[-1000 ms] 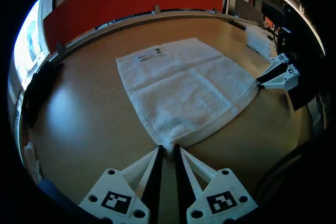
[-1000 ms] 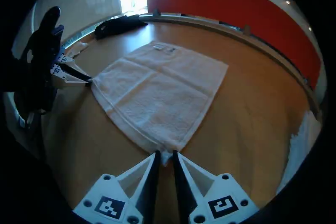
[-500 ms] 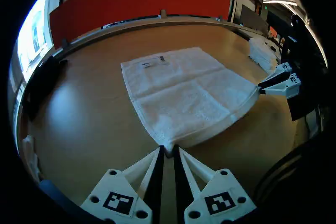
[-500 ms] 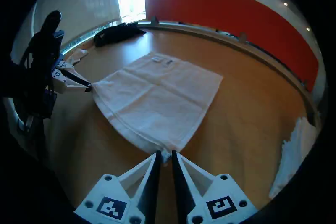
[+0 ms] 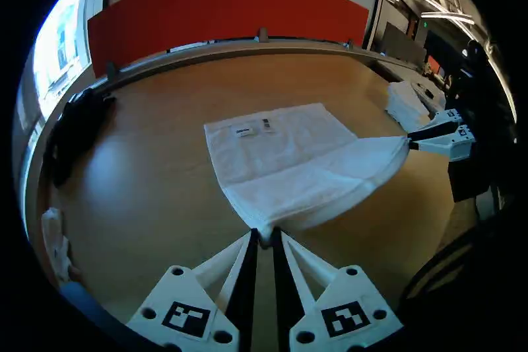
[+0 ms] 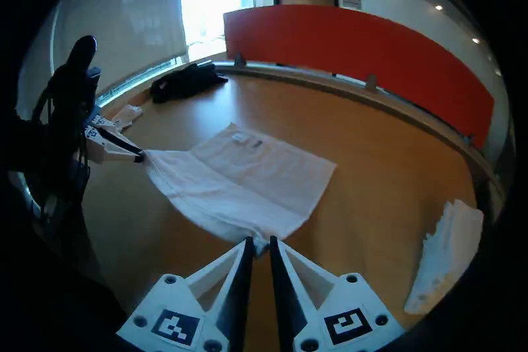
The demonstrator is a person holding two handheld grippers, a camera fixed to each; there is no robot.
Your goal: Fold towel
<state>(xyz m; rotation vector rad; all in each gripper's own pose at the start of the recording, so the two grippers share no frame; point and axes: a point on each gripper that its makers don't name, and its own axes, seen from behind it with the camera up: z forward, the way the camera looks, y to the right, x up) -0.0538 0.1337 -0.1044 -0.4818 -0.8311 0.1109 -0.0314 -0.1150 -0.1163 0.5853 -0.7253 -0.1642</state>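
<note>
The towel (image 5: 290,154) looks light, soft and limp. Its near edge hangs clear of the counter (image 5: 145,174), sagging between the two holds, and its far half lies flat ahead of the fingers. The left gripper (image 5: 264,238) has its fingers clamped on one near corner, the right gripper (image 6: 259,245) on the other. Corners seem the best hold, though the cloth will likely droop.

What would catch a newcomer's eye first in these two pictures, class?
A white towel, at the middle of the wooden table, has its near edge raised, with the left tool and the right tool each shut on a corner. Behind it a long red panel lines the table's far side.
</note>
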